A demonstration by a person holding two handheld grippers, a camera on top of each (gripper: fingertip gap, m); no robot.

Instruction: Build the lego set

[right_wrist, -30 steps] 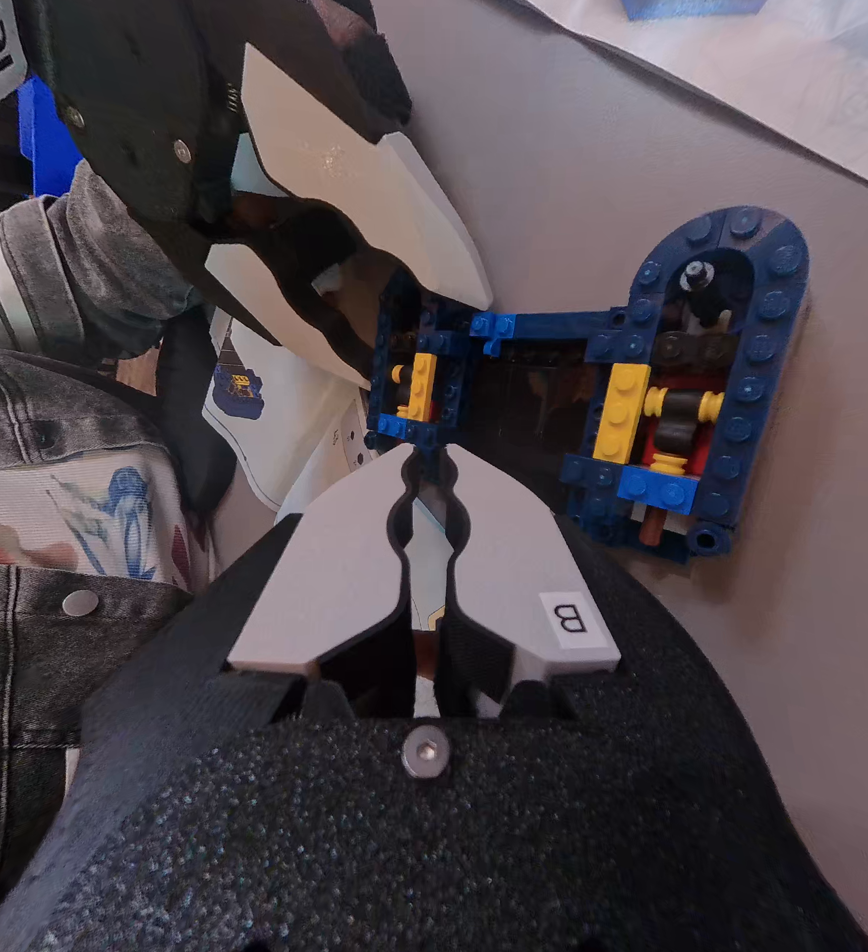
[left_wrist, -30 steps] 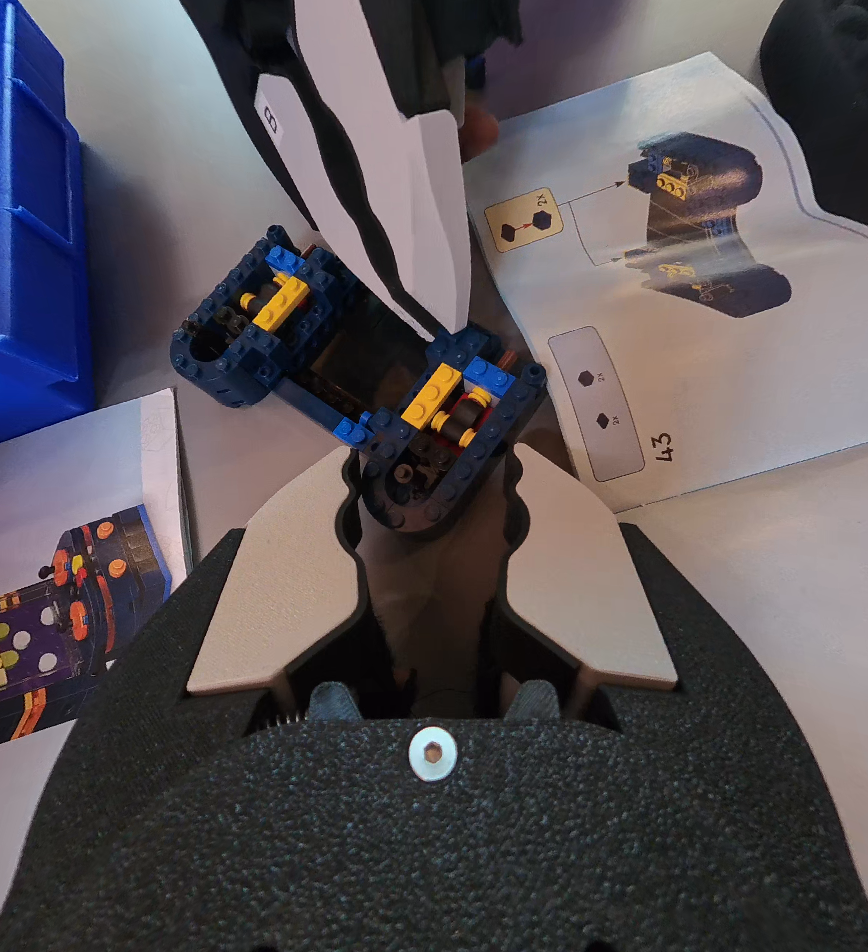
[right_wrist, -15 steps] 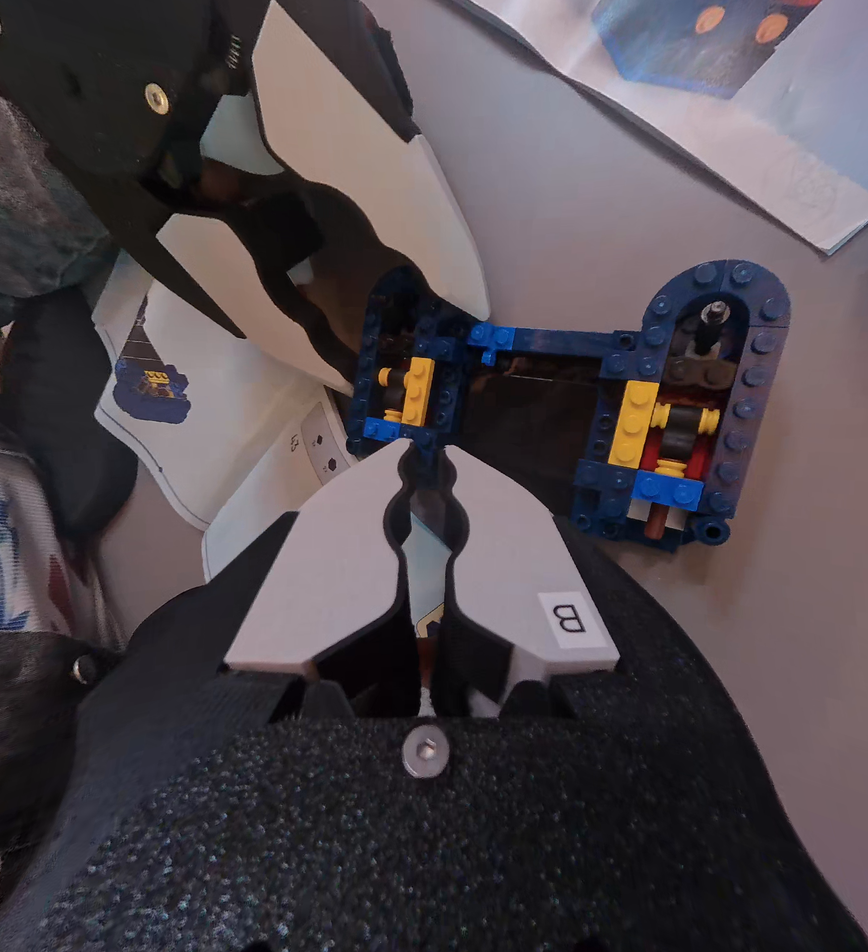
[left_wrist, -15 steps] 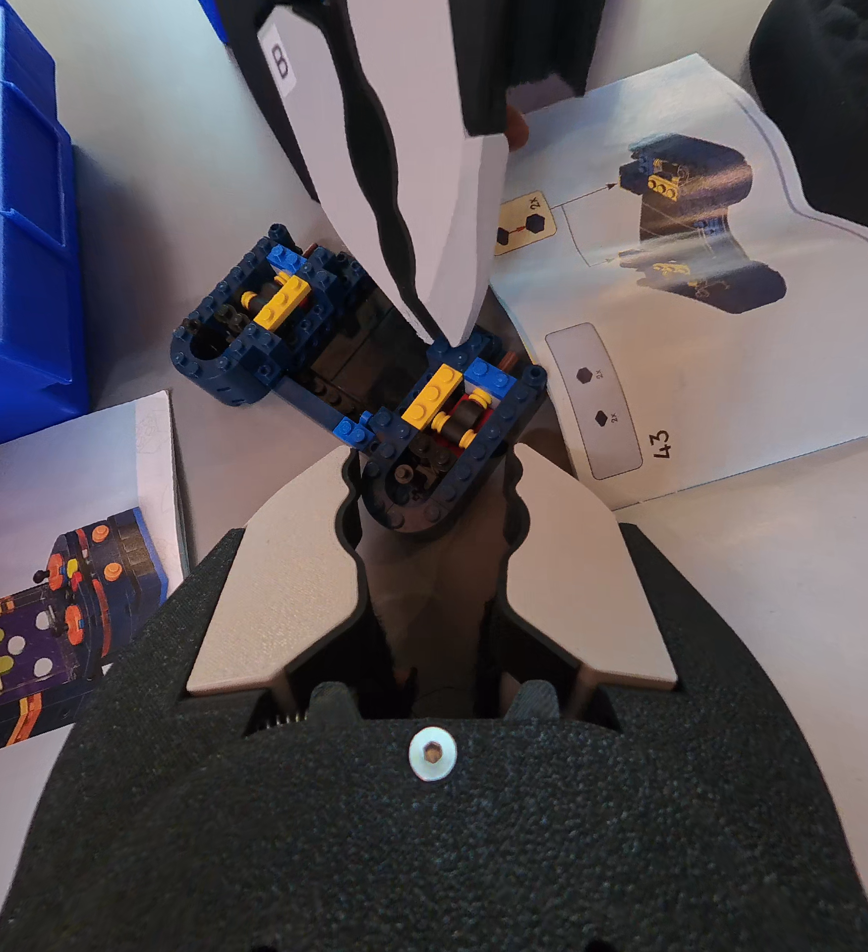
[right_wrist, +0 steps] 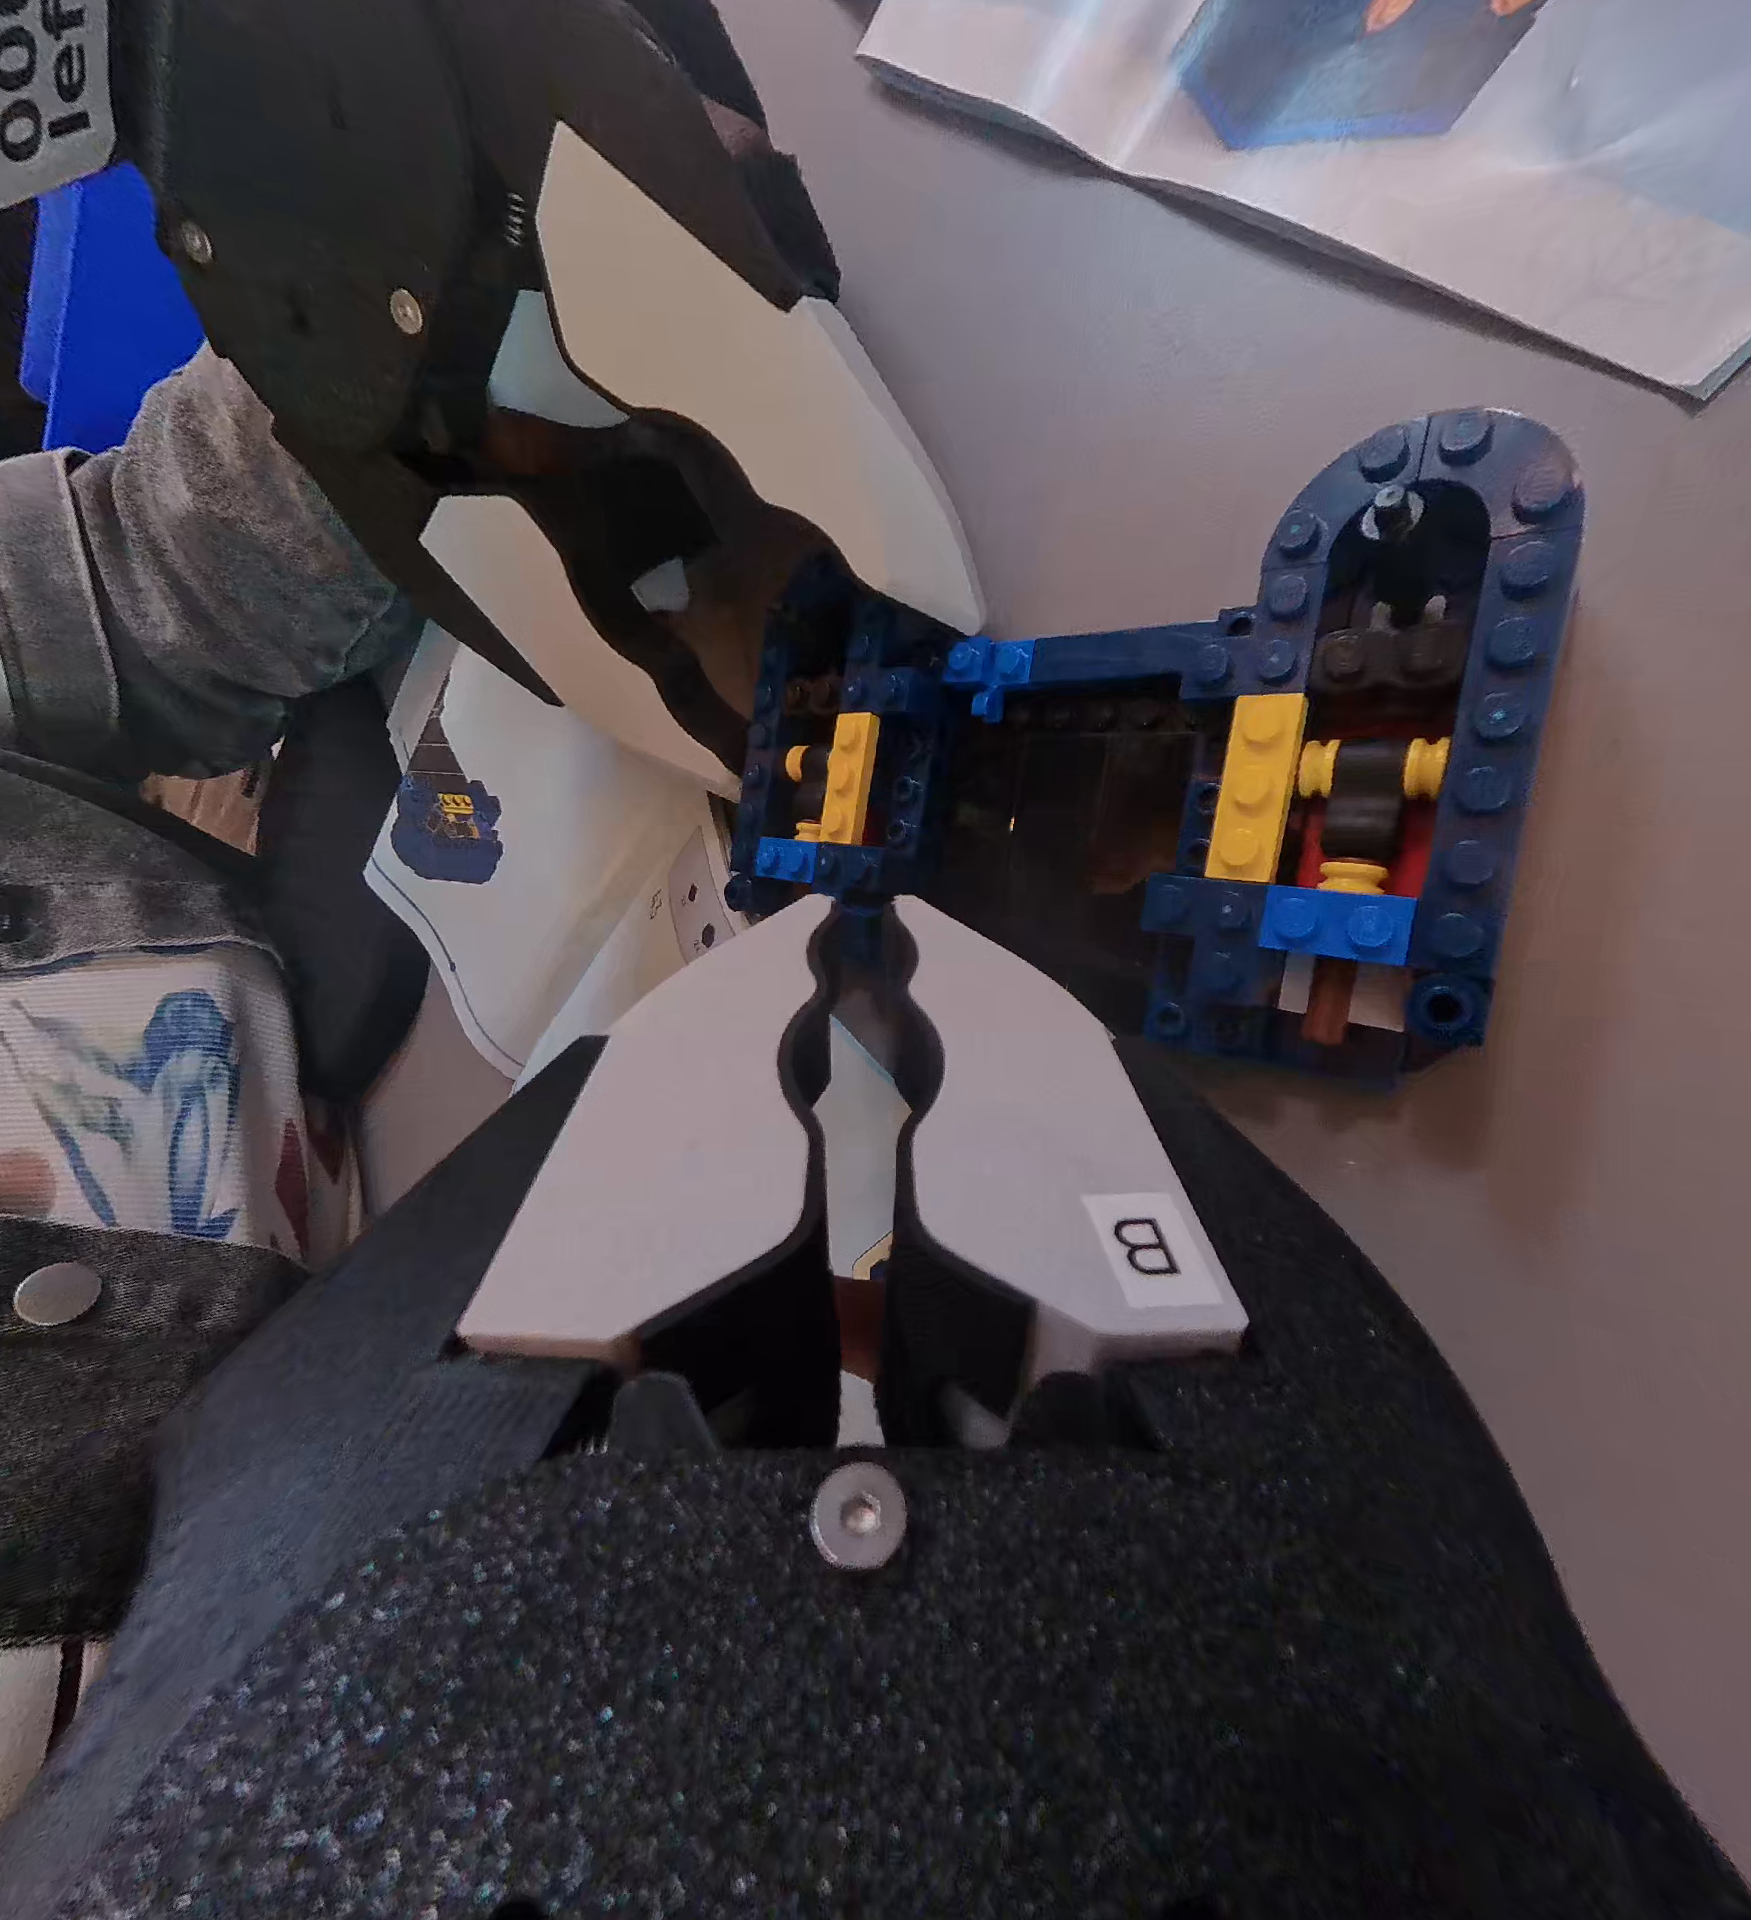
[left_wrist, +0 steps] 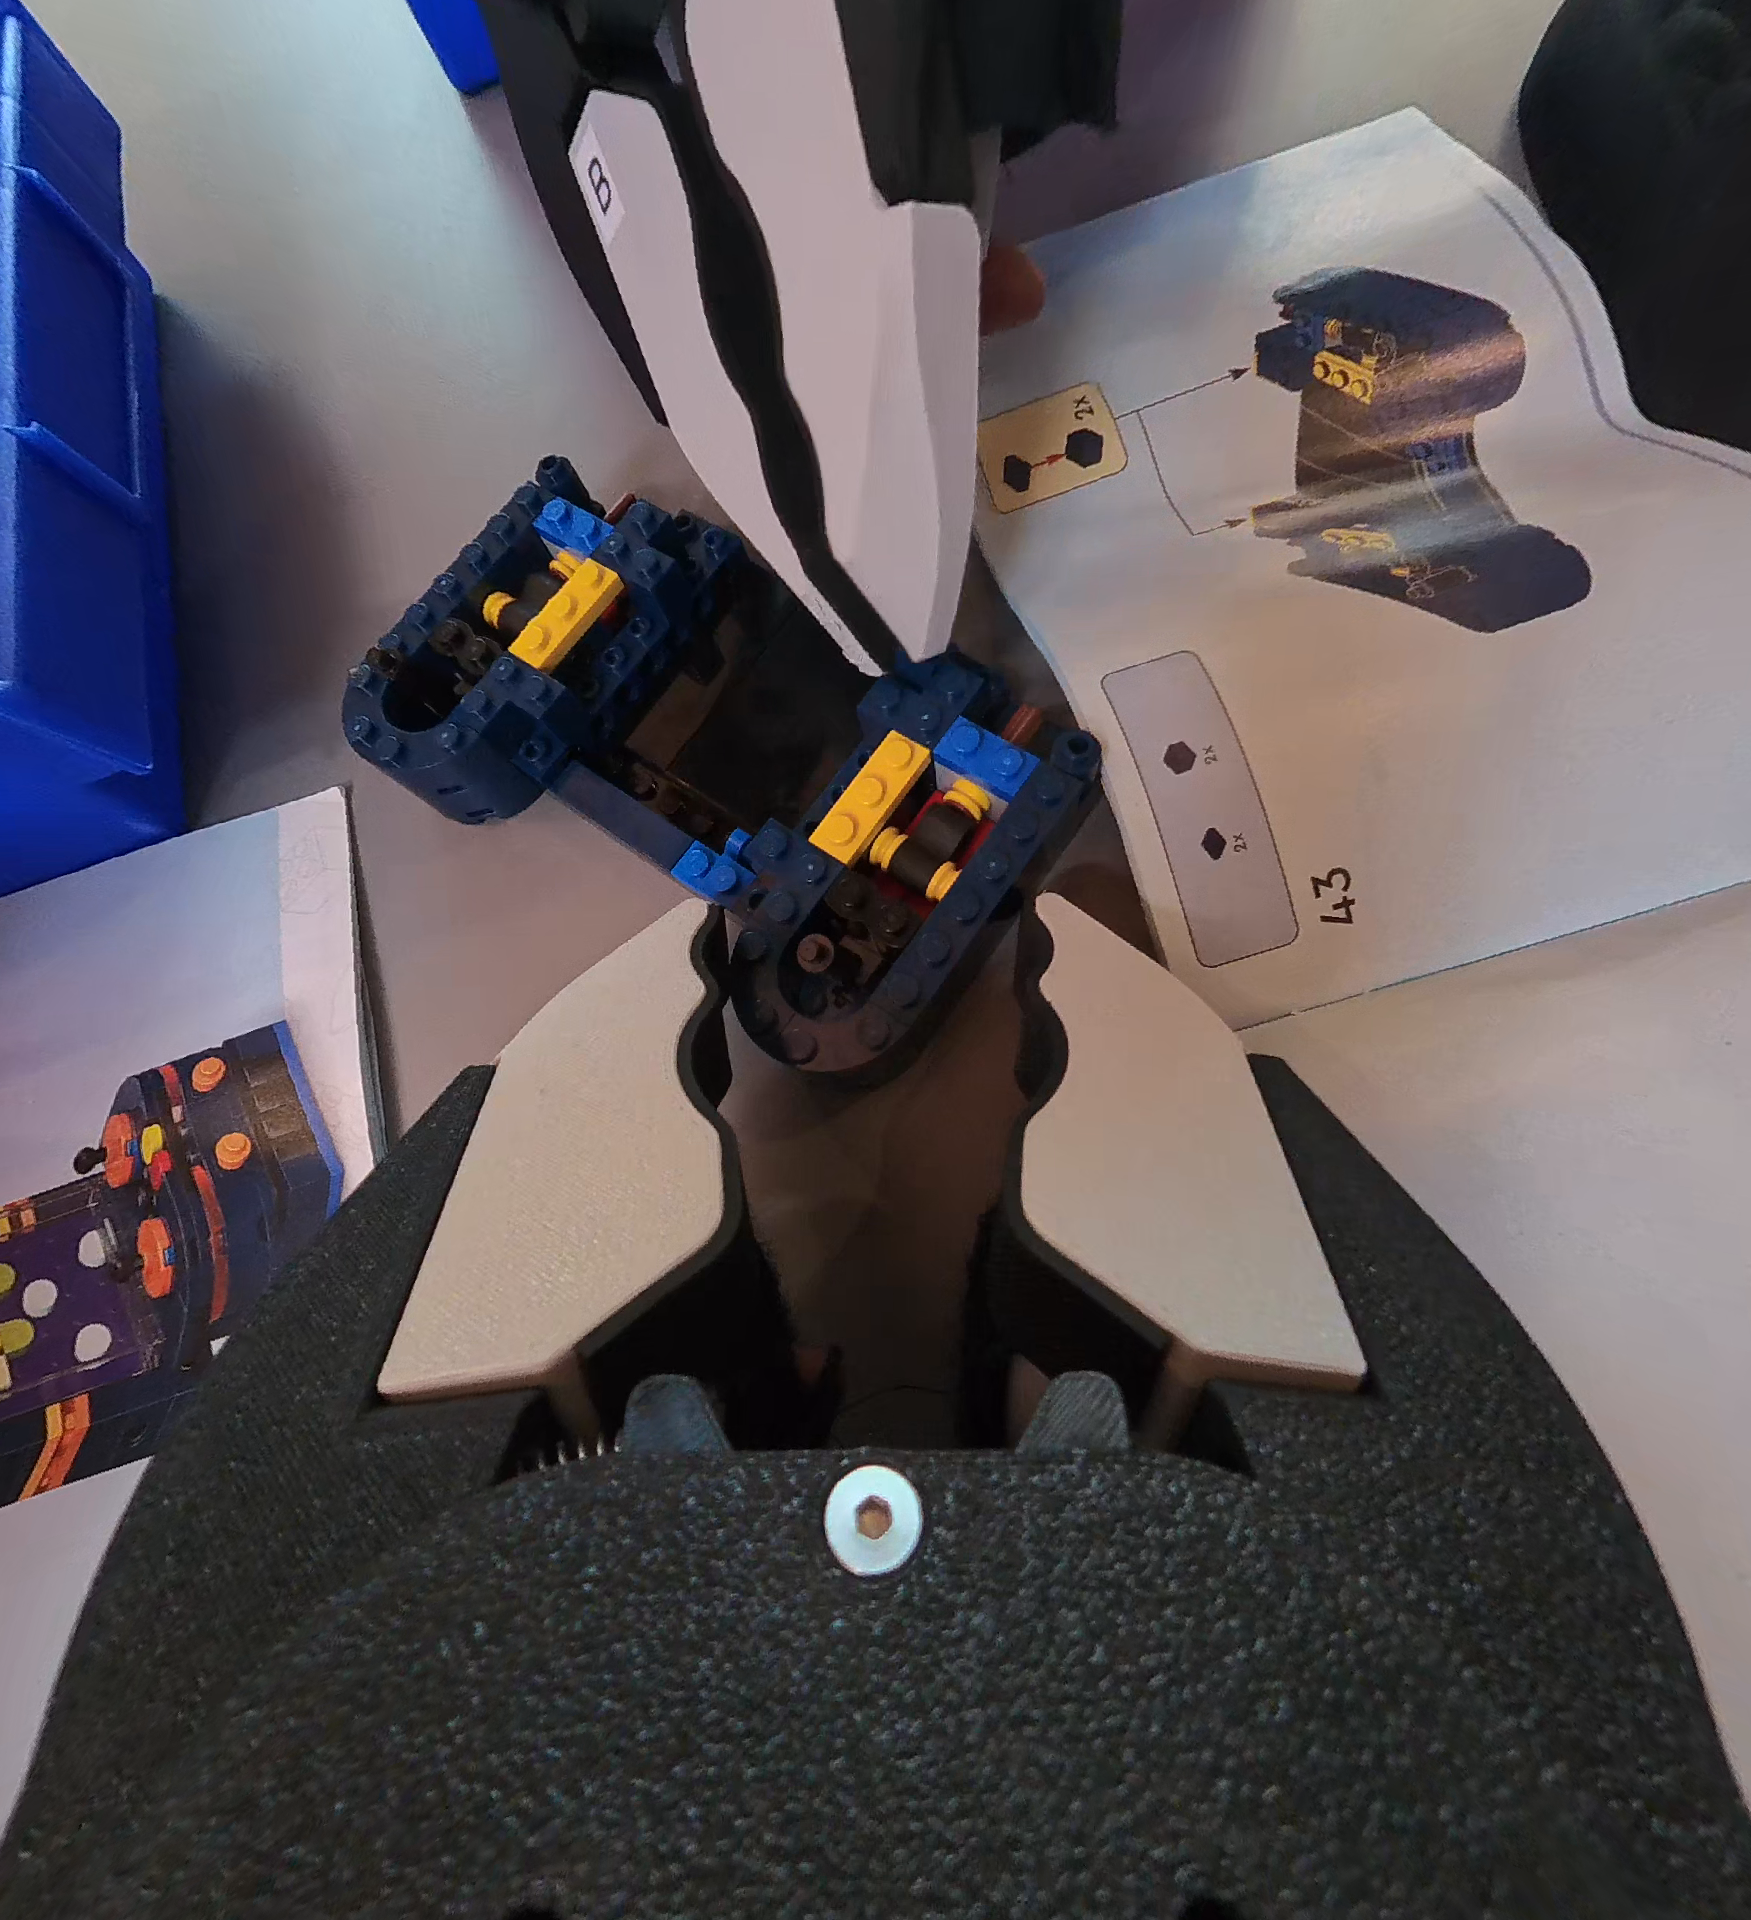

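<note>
A dark blue brick model (left_wrist: 476, 717) with yellow, blue and red parts lies tilted over the grey table (left_wrist: 1577, 1247). My left gripper (left_wrist: 871, 925) is shut on the model's near rounded end, with a fingertip pressed on each side. The right wrist view shows the same grasp, my left gripper (right_wrist: 845, 691) clamping the model (right_wrist: 1255, 790) at its left end. My right gripper (right_wrist: 855, 914) is nearly closed, its tips pinching a small dark blue piece (right_wrist: 858, 896) at the model's edge. In the left wrist view it (left_wrist: 892, 649) comes down from above onto the model's far side.
A blue bin (left_wrist: 19, 468) stands at the left. An open instruction booklet (left_wrist: 1422, 675) lies at the right and another booklet (left_wrist: 123, 1091) at the near left. A black object (left_wrist: 1702, 208) sits at the top right. A person's sleeve (right_wrist: 175, 582) is behind my left gripper. About 4 cm separates my left fingertips from my right.
My right gripper has swung more upright and shifted slightly while its tips stayed at the model's edge. My left gripper has kept its hold on the model's rounded end.
</note>
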